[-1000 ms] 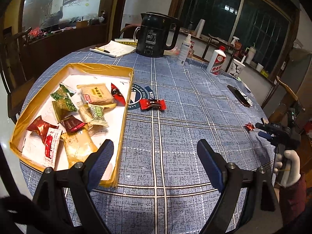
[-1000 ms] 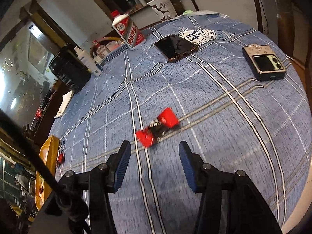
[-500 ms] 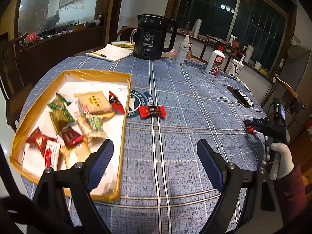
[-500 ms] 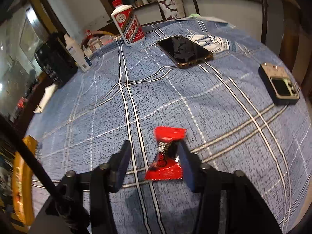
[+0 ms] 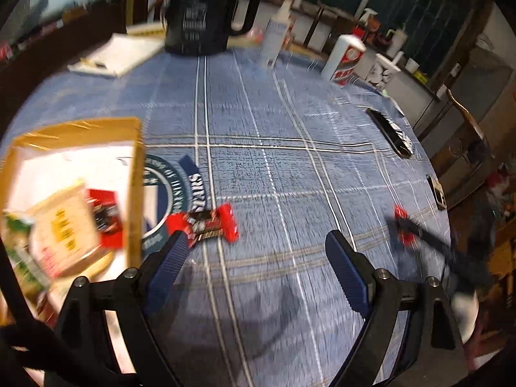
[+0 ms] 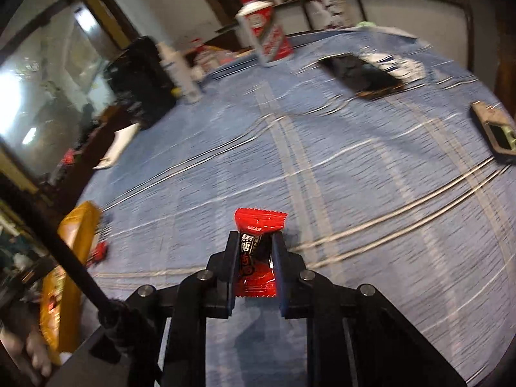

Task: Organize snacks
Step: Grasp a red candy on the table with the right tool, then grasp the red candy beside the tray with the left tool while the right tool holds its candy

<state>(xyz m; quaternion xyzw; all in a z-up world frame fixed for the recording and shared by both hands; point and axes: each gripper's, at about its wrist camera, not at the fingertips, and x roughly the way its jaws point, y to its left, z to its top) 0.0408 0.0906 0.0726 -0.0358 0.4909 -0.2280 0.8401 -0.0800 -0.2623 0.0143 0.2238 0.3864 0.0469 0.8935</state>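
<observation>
Now the right gripper [image 6: 254, 258] is pinching a red candy [image 6: 256, 251], jaws nearly closed on its wrapper, above the blue-clothed bench [image 6: 371, 193]. Meanwhile the left gripper [image 5: 258, 251] is hovering, jaws spread wide and empty, near another red candy [image 5: 203, 222] lying beside the gold tray [image 5: 135, 177].

black kettle [image 5: 206, 13], notepad [image 5: 119, 54], white bottle [image 6: 264, 32], phone [image 6: 361, 75]

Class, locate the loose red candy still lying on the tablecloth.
In the left wrist view the red candy lies just right of the gold tray, by the left gripper.
</observation>
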